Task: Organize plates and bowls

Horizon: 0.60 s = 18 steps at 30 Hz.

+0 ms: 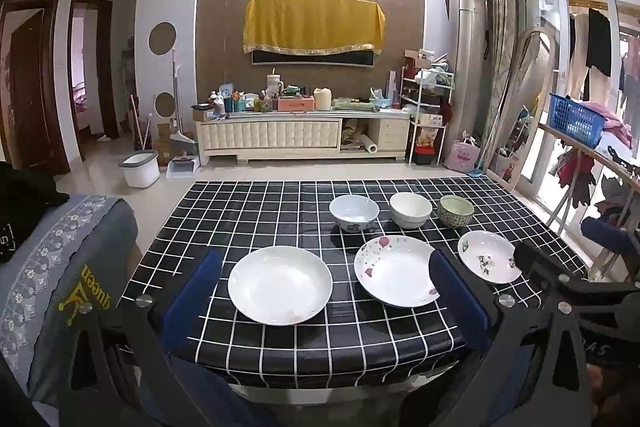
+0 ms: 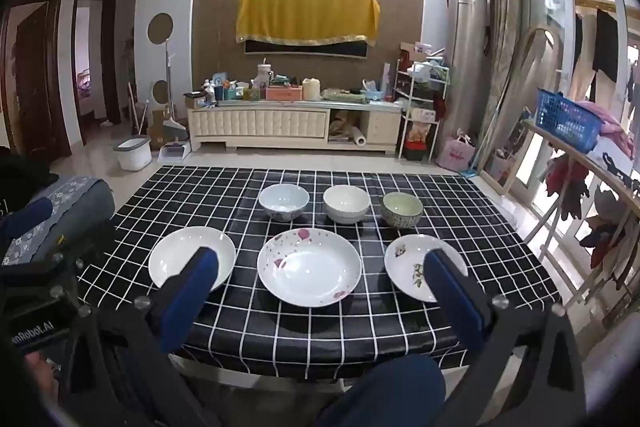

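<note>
Three plates lie in a front row on the black checked table (image 1: 280, 343) (image 2: 320, 339): a plain white plate (image 1: 280, 285) (image 2: 182, 259), a pink-flowered plate (image 1: 394, 271) (image 2: 309, 267) and a small floral plate (image 1: 489, 255) (image 2: 412, 265). Behind them stand a blue-patterned bowl (image 1: 354, 213) (image 2: 284, 202), a white bowl (image 1: 411, 209) (image 2: 346, 203) and a green-rimmed bowl (image 1: 456, 211) (image 2: 402, 209). My left gripper (image 1: 326, 261) is open and empty, above the table's near edge before the white plate. My right gripper (image 2: 322, 259) is open and empty, before the flowered plate.
A grey-blue cushioned seat (image 1: 60, 279) is at the left of the table. A drying rack with a blue basket (image 1: 576, 119) and clothes stands at the right. A TV cabinet (image 1: 300, 133) is far behind, across the floor.
</note>
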### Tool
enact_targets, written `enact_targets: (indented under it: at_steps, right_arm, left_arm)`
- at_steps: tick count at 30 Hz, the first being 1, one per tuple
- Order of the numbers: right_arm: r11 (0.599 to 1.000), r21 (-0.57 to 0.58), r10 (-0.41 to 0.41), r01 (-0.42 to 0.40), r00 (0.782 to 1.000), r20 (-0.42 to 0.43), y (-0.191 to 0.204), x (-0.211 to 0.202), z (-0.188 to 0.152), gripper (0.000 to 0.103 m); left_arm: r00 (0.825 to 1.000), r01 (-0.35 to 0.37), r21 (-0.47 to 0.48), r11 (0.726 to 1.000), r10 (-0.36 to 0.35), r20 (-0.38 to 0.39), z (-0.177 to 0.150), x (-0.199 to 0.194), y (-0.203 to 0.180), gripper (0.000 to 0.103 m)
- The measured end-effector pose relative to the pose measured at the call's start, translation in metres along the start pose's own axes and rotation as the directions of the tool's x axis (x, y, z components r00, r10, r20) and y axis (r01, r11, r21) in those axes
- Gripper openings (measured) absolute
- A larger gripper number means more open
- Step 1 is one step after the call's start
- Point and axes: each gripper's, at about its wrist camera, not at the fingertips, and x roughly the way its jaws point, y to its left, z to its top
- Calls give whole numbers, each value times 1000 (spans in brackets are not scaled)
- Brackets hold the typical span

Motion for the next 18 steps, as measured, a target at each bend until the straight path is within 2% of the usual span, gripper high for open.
enact_targets:
  at_steps: [1,2,3,5,11,13,18]
  right_arm:
    - [1000,2,-2,2,1000,4,-1,-2,-1,103]
    - [1000,-6,4,-4,999,-36,-1,1,0,103]
    - [1000,-6,4,-4,999,-35,-1,1,0,103]
    - [1000,-9,2,-2,1000,-30,0,0,1,103]
    - [1000,-11,5,-5,1000,-24,-1,5,-2,103]
    - [1000,-14,1,-2,1000,-19,1,4,-3,103]
    - [1000,-14,3,-3,1000,-16,0,1,0,103]
  left_arm:
    - [1000,-5,1,1000,5,-4,0,2,0,103]
    - [1000,-10,2,1000,10,-9,1,4,0,103]
    - [999,4,12,1000,-4,49,-1,-2,-1,103]
    - [1000,3,8,1000,-4,30,1,0,-4,103]
    - [999,7,5,1000,-7,45,3,-4,-11,103]
    - [999,17,-8,1000,-16,46,2,-3,1,103]
    - [999,21,-15,1000,-20,35,2,-3,1,103]
